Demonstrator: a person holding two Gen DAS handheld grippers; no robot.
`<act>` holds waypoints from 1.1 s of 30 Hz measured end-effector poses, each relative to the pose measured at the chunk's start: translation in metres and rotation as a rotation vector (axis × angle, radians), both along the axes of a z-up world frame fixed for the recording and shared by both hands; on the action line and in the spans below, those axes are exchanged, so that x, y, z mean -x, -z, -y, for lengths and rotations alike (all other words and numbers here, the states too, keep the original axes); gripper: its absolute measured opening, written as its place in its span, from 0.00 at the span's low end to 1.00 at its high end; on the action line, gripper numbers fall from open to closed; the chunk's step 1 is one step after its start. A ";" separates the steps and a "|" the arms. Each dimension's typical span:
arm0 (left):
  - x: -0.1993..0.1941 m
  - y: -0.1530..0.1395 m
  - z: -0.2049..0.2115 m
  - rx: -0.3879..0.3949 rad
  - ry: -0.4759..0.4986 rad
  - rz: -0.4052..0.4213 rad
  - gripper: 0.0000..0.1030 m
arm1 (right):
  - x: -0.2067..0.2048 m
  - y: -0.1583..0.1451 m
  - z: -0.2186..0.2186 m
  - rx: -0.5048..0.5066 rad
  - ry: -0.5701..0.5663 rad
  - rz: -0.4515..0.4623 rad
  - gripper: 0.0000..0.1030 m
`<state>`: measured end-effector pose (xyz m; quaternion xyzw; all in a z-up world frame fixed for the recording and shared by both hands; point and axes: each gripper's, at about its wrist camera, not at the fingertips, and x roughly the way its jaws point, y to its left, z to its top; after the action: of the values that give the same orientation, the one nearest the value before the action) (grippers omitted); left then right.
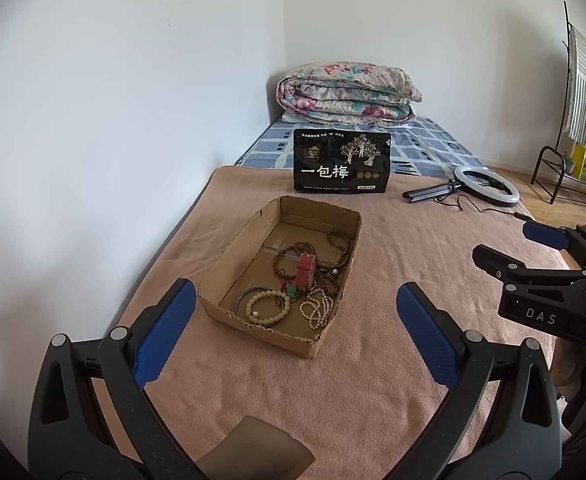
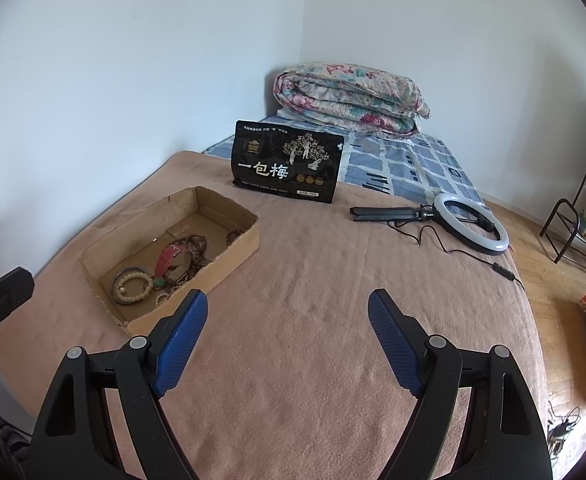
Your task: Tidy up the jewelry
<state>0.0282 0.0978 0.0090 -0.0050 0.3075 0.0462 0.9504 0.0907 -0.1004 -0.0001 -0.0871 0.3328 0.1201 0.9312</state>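
A shallow cardboard box [image 1: 229, 256] [image 2: 229, 254] lies on the pink blanket and holds the jewelry. Inside are dark bead strings [image 1: 333, 250], a red watch [image 1: 305, 271] [image 2: 164, 261], a cream bead bracelet [image 1: 267, 307] [image 2: 135, 288] and a pale bead necklace [image 1: 317, 308]. My left gripper [image 1: 293, 300] hovers just in front of the box, jaws wide apart with nothing between them. My right gripper [image 2: 287, 308] is open over bare blanket to the right of the box, also seen from the side as the right gripper [image 1: 505, 246] in the left wrist view.
A black snack bag [image 1: 341, 161] [image 2: 289, 162] stands upright behind the box. A ring light [image 1: 487, 185] [image 2: 471, 224] with its folded tripod and cable lies at the right. A folded floral quilt [image 1: 349, 94] sits at the far end. A wall runs along the left; the bed's edge drops off at the right.
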 end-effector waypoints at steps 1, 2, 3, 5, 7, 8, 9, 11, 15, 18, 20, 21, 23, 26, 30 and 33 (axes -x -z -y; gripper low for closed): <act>0.000 0.000 0.000 -0.001 0.000 0.001 0.99 | 0.000 0.000 -0.001 0.001 -0.001 0.000 0.80; 0.000 0.000 0.000 0.001 -0.001 0.001 0.99 | 0.000 0.000 -0.001 0.003 -0.001 0.002 0.80; 0.000 0.000 0.000 0.000 0.000 0.001 0.99 | 0.000 0.000 0.000 0.003 0.000 0.002 0.80; 0.000 0.000 0.001 0.001 -0.002 0.001 0.99 | 0.000 0.000 0.000 0.003 -0.003 0.001 0.80; 0.001 0.000 0.000 0.000 -0.001 0.000 0.99 | 0.000 0.001 -0.001 0.004 -0.002 0.000 0.80; 0.000 0.001 -0.001 0.000 -0.001 0.000 0.99 | 0.000 0.001 0.000 0.004 -0.002 -0.001 0.80; 0.001 0.000 -0.001 0.000 -0.002 0.001 0.99 | 0.000 0.001 0.000 0.005 -0.002 -0.002 0.80; 0.001 0.001 -0.001 0.000 -0.002 0.001 0.99 | 0.000 0.002 0.000 0.004 -0.001 -0.001 0.80; 0.000 0.001 -0.001 0.000 -0.002 -0.001 0.99 | 0.000 0.002 0.000 0.005 -0.001 -0.001 0.80; 0.000 0.001 0.000 -0.001 -0.001 -0.001 0.99 | 0.000 0.002 0.000 0.004 -0.001 -0.002 0.80; 0.000 0.002 -0.002 0.000 -0.003 -0.001 0.99 | 0.000 0.002 0.001 0.004 -0.002 -0.002 0.80; -0.001 0.002 -0.002 0.000 -0.003 -0.002 0.99 | 0.000 0.002 0.001 0.005 -0.002 -0.002 0.80; 0.000 0.002 -0.002 0.000 -0.003 -0.002 0.99 | 0.000 0.003 0.001 0.005 -0.002 -0.003 0.80; -0.001 0.002 -0.002 -0.001 -0.003 -0.002 0.99 | 0.001 0.003 0.002 0.005 -0.002 -0.005 0.80; -0.001 0.004 -0.003 -0.002 -0.003 -0.003 0.99 | 0.001 0.004 0.003 0.005 0.000 -0.006 0.80; 0.000 0.006 -0.005 -0.003 -0.004 -0.005 0.99 | 0.000 0.004 0.003 0.005 0.000 -0.007 0.80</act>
<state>0.0286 0.1029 0.0034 -0.0042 0.3098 0.0485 0.9495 0.0902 -0.1031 -0.0044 -0.0891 0.3362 0.1193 0.9299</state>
